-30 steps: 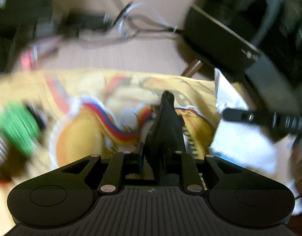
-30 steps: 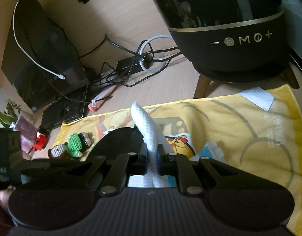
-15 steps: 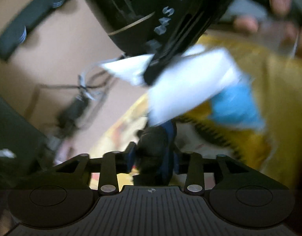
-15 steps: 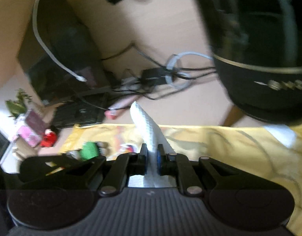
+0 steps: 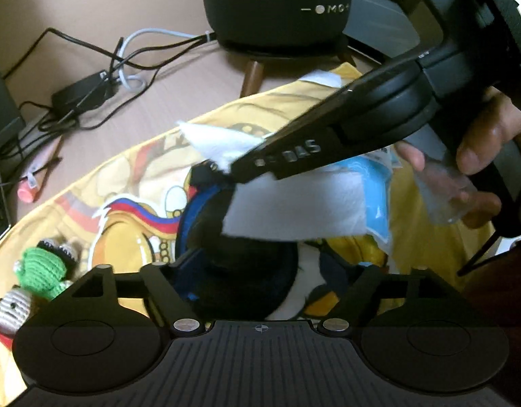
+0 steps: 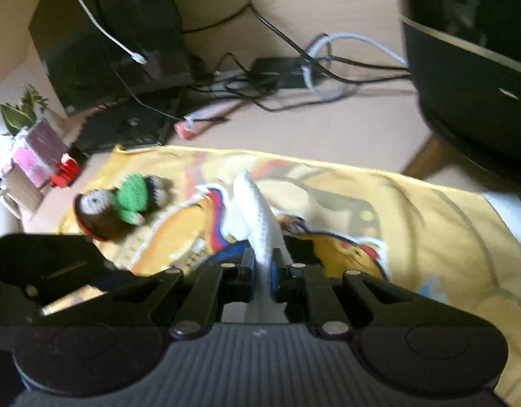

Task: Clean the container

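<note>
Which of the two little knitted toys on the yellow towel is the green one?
The green toy is the one farther up the yellow towel; the striped grey toy lies beside it, closer to the left camera.

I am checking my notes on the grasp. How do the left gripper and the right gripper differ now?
The left gripper has its jaws wide apart, with the dark round container between them; the right gripper has its jaws nearly closed. The left gripper seems not to clamp the container, whereas the right gripper pinches a thin white paper towel. Both are over the yellow towel.
</note>
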The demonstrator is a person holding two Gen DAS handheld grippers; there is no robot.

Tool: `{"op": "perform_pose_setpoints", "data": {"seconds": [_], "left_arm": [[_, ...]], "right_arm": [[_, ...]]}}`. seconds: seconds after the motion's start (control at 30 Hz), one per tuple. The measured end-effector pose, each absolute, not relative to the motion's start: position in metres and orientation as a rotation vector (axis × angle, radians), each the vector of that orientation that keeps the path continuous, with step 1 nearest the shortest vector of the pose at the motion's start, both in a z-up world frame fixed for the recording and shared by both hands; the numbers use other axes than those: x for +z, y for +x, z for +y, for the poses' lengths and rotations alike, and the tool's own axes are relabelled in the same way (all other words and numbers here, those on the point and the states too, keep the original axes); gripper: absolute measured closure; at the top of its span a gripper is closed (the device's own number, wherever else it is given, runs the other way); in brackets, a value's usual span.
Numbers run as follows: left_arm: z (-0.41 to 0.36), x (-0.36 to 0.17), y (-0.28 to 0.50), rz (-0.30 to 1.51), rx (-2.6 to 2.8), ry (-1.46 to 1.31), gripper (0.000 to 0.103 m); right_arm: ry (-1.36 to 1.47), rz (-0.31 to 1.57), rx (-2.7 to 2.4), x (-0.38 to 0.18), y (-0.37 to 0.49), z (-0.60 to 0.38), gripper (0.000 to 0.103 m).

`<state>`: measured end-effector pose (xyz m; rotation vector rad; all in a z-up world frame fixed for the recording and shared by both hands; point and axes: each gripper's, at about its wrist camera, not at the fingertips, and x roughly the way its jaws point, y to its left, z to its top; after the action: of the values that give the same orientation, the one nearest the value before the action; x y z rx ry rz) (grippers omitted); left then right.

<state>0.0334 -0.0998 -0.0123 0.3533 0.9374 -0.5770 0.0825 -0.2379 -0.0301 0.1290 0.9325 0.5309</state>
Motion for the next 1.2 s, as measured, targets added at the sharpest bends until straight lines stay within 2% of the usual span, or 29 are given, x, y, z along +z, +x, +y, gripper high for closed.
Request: {"op": "perform_pose_setpoints", "data": {"seconds": [0.07, 0.13, 0.17, 0.2, 0.27, 0.3, 0.4, 0.5, 0.63, 0.8, 1.2], "left_arm": [[-0.099, -0.013, 0.035, 0.942, -0.579, 0.351, 0.011], [-0.096, -0.018, 0.033, 0.967, -0.581, 0.332, 0.01], [-0.094, -0.02, 0.032, 0.98, -0.582, 0.321, 0.01], [-0.091, -0.02, 0.028, 0.997, -0.578, 0.301, 0.01], [-0.077, -0.024, 0.032, 1.04, -0.554, 0.232, 0.01], [-0.069, -0.025, 0.035, 1.062, -0.537, 0.191, 0.01], [-0.044, -0.029, 0.042, 1.112, -0.485, 0.06, 0.009], [-0.029, -0.032, 0.046, 1.149, -0.46, -0.03, 0.009], [-0.037, -0.032, 0.047, 1.156, -0.431, 0.019, 0.009], [-0.04, -0.029, 0.045, 1.154, -0.423, 0.058, 0.008], [-0.03, -0.034, 0.044, 1.185, -0.404, 0.026, 0.006]], "right_arm": [[0.116, 0.944, 0.525, -0.032, 0.078, -0.24, 0.089], [0.109, 0.96, 0.544, -0.033, 0.075, -0.238, 0.076], [0.107, 0.968, 0.566, -0.033, 0.073, -0.235, 0.075], [0.095, 0.978, 0.59, -0.033, 0.07, -0.232, 0.076], [0.049, 0.975, 0.619, -0.032, 0.064, -0.224, 0.086], [0.025, 0.97, 0.629, -0.031, 0.062, -0.22, 0.094], [-0.002, 0.937, 0.649, -0.019, 0.059, -0.215, 0.095], [0.093, 0.921, 0.672, -0.008, 0.071, -0.215, 0.095], [0.19, 0.94, 0.712, -0.014, 0.094, -0.202, 0.094], [0.052, 0.946, 0.658, -0.035, 0.101, -0.187, 0.094], [0.075, 0.881, 0.549, -0.018, 0.086, -0.215, 0.094]]}}
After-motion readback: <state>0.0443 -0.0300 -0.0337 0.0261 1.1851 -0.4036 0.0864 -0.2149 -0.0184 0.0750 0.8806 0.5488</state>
